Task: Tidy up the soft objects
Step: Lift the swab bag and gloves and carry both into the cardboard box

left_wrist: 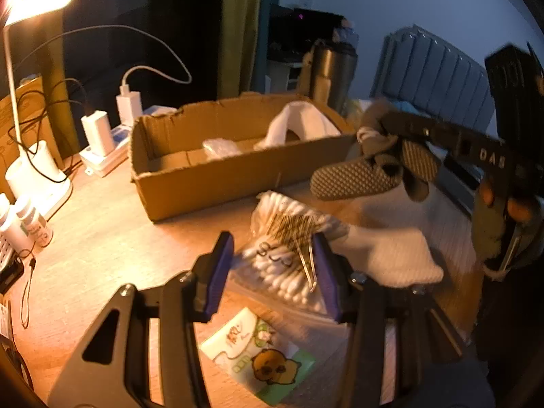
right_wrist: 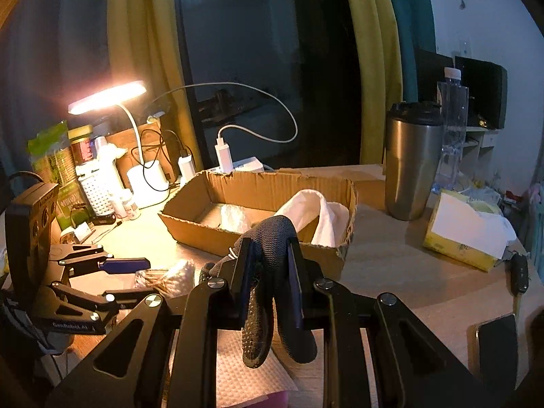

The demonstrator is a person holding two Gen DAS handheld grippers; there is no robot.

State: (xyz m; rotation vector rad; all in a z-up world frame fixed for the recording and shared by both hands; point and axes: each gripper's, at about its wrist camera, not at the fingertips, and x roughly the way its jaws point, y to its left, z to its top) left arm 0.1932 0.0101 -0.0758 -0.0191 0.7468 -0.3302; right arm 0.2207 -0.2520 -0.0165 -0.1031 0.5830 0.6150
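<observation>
My right gripper [right_wrist: 270, 255] is shut on a grey dotted sock [right_wrist: 265, 292], which hangs above the table just in front of the cardboard box [right_wrist: 265, 187]. In the left wrist view the sock [left_wrist: 360, 173] dangles from the right gripper [left_wrist: 391, 129] right of the box [left_wrist: 217, 183]. The box holds a white sock [right_wrist: 319, 210] and a clear plastic bag [right_wrist: 233, 217]. My left gripper [left_wrist: 272, 251] is open, its fingers on either side of a bag of cotton swabs [left_wrist: 289, 238]. The left gripper also shows in the right wrist view [right_wrist: 136, 278].
A white paper towel [left_wrist: 391, 251] lies right of the swabs, a cartoon packet [left_wrist: 258, 350] below them. A lamp [right_wrist: 108, 97], chargers [left_wrist: 112, 119] and small bottles [left_wrist: 20, 224] stand at the left. A steel tumbler [right_wrist: 411, 163], water bottle [right_wrist: 452, 125], tissue box [right_wrist: 465, 234] and phone [right_wrist: 496, 346] are at the right.
</observation>
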